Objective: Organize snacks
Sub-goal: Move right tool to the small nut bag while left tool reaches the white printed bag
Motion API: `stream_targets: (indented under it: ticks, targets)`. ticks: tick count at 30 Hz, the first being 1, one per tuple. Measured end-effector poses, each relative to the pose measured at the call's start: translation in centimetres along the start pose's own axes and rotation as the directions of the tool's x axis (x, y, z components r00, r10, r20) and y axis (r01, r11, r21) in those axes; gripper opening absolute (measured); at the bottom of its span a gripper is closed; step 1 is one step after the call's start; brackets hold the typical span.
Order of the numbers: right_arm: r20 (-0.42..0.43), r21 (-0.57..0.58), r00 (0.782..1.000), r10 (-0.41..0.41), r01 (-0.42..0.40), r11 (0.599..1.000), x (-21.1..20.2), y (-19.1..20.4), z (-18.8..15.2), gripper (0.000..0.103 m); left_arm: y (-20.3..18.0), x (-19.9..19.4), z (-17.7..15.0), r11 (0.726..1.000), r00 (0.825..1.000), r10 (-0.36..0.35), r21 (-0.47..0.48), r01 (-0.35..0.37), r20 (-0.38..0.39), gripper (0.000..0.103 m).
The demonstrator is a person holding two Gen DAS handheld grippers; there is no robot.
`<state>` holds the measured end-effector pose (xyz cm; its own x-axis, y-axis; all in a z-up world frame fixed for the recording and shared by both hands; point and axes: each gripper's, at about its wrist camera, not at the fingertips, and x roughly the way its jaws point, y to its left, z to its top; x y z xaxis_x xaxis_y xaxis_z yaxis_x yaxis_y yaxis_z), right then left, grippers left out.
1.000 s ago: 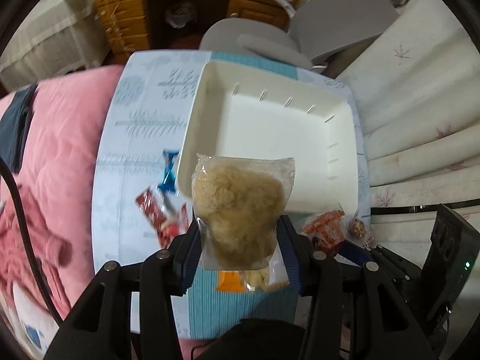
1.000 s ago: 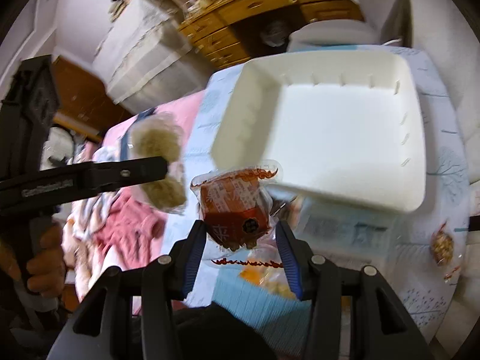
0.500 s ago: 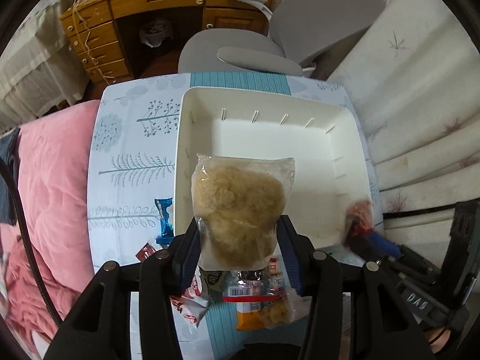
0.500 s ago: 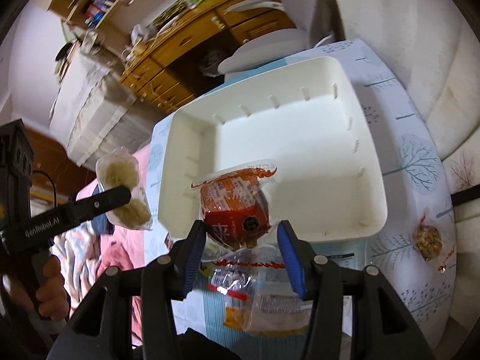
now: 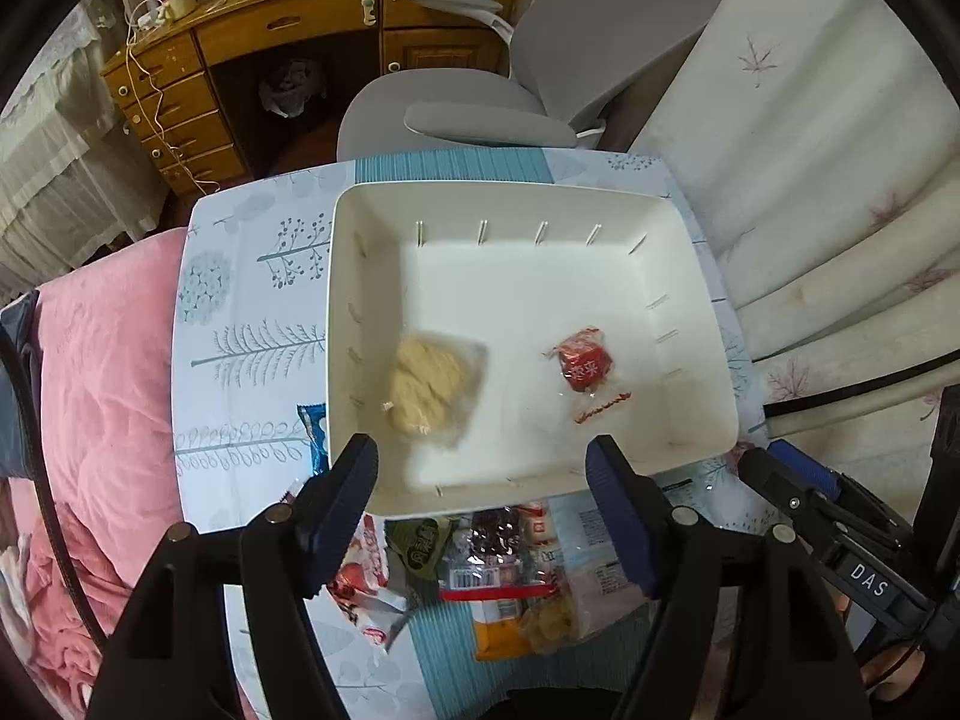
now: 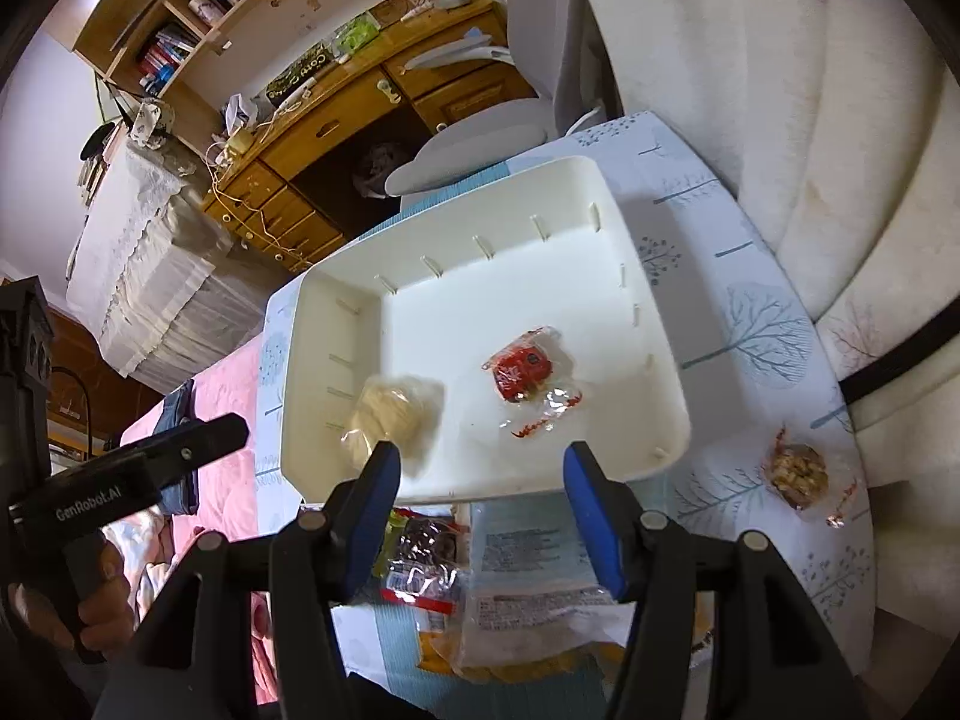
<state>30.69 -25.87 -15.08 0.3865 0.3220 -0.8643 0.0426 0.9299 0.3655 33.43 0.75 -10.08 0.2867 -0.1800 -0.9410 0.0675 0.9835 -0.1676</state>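
Note:
A white tray (image 5: pixel 690 252) (image 6: pixel 606 210) sits on the tree-print tablecloth. Inside it a pale crumbly snack in a clear bag (image 5: pixel 429 387) (image 6: pixel 393 411) is blurred near the left side. A red wrapped snack (image 5: pixel 582 366) (image 6: pixel 522 369) lies right of it. My left gripper (image 5: pixel 483 459) hangs over the tray's near edge; its jaws are opening and nothing is between them. My right gripper (image 6: pixel 477 465) hovers over the same edge, jaws opening, empty too. In the left wrist view the right gripper's blue-tipped finger (image 5: pixel 798 468) shows at lower right.
A heap of loose snack packets (image 5: pixel 498 570) (image 6: pixel 480 594) lies on the table just before the tray. A wrapped nut snack (image 6: pixel 798 474) sits alone to the right. Pink bedding (image 5: pixel 90 408) borders the table's left. A grey chair (image 5: pixel 480 114) and wooden desk (image 5: pixel 288 30) stand beyond.
Both grippers have let go: the pale bagged snack and the red wrapped snack dropped from between the jaws into the tray. Both sets of jaws stand wider.

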Motion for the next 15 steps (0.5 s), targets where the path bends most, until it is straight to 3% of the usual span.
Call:
stream_targets:
  ticks: [15]
  targets:
    - [0.020,-0.006,1.000,-0.014,0.014,1.000,-5.1,-5.0,-2.8,0.057,-5.0,-1.8,-6.7,0.999,0.999,-0.033,-0.036,0.033,0.013,0.074]
